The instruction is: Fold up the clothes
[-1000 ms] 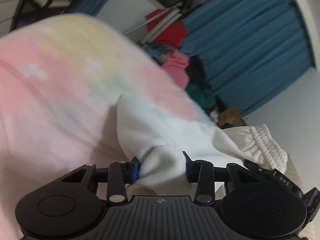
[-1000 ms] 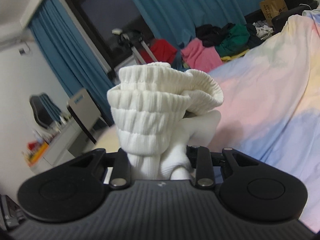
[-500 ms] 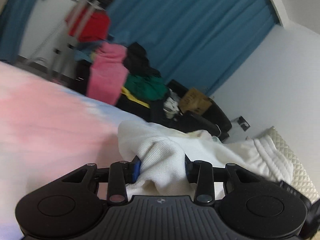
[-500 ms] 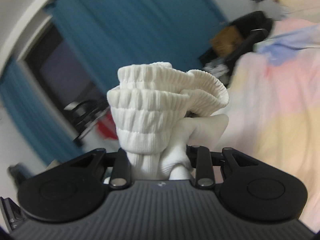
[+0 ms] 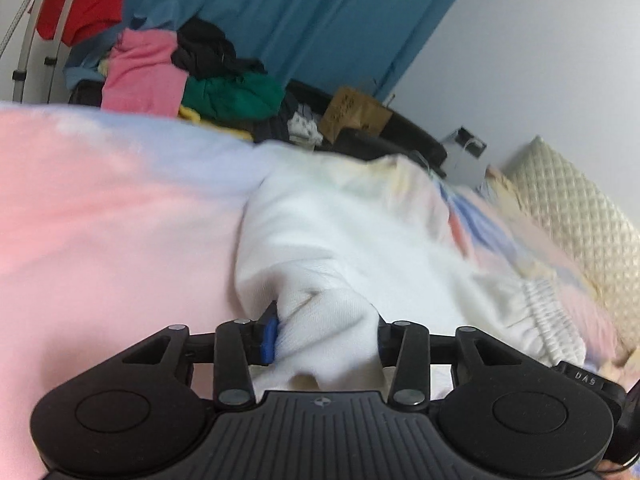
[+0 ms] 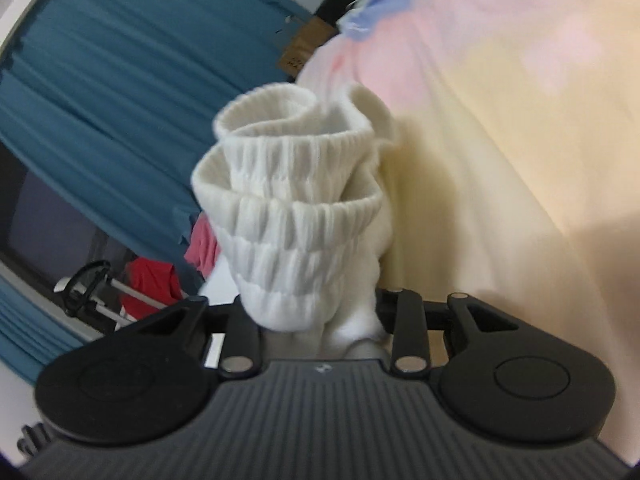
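garment: white knit garment with a ribbed elastic band (image 5: 360,240), soft and limp; most of it lies spread on the bed, two bunches of it held up by the grippers.
support: bed under a pastel pink, blue and yellow cover (image 5: 100,220).
left gripper (image 5: 325,340): black fingers pinching a bunched fold of the plain white cloth; blue pad visible on one finger, cloth filling the gap.
right gripper (image 6: 320,320): fingers pinching the gathered ribbed band, which stands up in ruffled tiers above them; the grip point itself is hidden by cloth.
band position: in the left view the ribbed edge runs off toward the lower right, near the other tool's black body.
step in hand (judged): both ends held, garment being drawn or laid for a fold; fold not yet visible as done.
risk 1: thick bunched wads may slip from the fingers if pulled apart hard, dropping one end crooked.
risk 2: gathered elastic will spring back and wrinkle on release, spoiling a flat edge.
risk 3: dragging low may rumple the cover beneath and catch the cloth.
surroundings: teal blue curtains (image 5: 300,20); pile of pink, green, black and red clothes (image 5: 192,76); brown cardboard box (image 5: 356,114); quilted cream headboard (image 5: 572,208).
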`<state>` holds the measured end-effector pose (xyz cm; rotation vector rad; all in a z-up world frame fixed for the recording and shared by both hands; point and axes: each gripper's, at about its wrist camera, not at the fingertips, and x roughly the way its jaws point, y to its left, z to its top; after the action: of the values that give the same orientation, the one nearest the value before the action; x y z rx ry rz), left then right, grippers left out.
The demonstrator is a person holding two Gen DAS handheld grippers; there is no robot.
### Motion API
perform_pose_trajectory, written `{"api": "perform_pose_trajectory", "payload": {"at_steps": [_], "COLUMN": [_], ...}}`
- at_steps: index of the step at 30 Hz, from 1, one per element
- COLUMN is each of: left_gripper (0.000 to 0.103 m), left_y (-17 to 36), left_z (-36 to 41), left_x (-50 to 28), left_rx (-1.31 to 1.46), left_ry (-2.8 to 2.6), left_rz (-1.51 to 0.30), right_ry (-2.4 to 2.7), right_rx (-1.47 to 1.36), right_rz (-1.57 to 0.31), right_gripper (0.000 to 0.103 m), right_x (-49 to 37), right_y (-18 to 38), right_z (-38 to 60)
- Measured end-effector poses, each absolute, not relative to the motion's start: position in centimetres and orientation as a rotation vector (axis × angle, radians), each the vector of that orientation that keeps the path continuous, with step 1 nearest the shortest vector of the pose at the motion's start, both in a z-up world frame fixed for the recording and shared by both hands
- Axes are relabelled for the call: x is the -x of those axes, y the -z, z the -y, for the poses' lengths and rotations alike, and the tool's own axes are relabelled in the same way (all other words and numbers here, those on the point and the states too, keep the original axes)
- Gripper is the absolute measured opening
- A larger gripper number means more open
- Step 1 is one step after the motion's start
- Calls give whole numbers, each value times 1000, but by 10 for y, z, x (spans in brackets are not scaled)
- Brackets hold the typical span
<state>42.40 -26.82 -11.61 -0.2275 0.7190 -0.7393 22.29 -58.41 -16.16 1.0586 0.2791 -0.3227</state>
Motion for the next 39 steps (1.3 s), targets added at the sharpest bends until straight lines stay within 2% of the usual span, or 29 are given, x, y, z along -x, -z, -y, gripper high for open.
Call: {"api": "perform_pose_trajectory", "payload": {"at_steps": [2, 4, 7, 9, 14, 19, 22, 24, 28, 29, 30, 32, 39], "left_gripper": [50, 59, 67, 76, 81, 92, 96, 98, 102, 103, 103, 103, 103], "left_y": [125, 123, 93, 74, 8, -67, -102, -122, -155, -162, -167, -178, -181], "left_z": [265, 263, 259, 256, 250, 233, 221, 214, 196, 190, 184, 173, 131], "left_x": [-418, -408, -389, -376, -341, -282, -244, -218, -167, -154, -141, -117, -52], "left_rx": [163, 125, 96, 78, 34, 4, -18, -32, -50, -50, -44, -46, -41], "left_ry": [735, 730, 709, 694, 690, 720, 730, 735, 732, 730, 731, 739, 692], "left_rz": [-699, -682, -671, -663, -622, -518, -467, -444, -397, -388, -382, -363, -312], "right_ry": [345, 361, 383, 415, 496, 465, 409, 382, 345, 335, 326, 306, 293], "right_rx": [-1038, -1004, -1018, -1005, -796, -663, -591, -532, -427, -413, -400, -372, -269], "right_rz": [-282, -317, -382, -435, -468, -414, -384, -356, -321, -311, -301, -281, -243], "right_gripper": [40, 44, 45, 47, 46, 47, 49, 56, 57, 58, 71, 89, 91], "right_x": [-218, -219, -212, -204, -173, -134, -110, -94, -62, -54, -46, -31, 2], "right_y": [170, 167, 151, 134, 68, -3, -40, -65, -103, -109, -115, -127, -129], "right_z": [574, 574, 579, 579, 556, 534, 515, 499, 467, 460, 453, 438, 393]}}
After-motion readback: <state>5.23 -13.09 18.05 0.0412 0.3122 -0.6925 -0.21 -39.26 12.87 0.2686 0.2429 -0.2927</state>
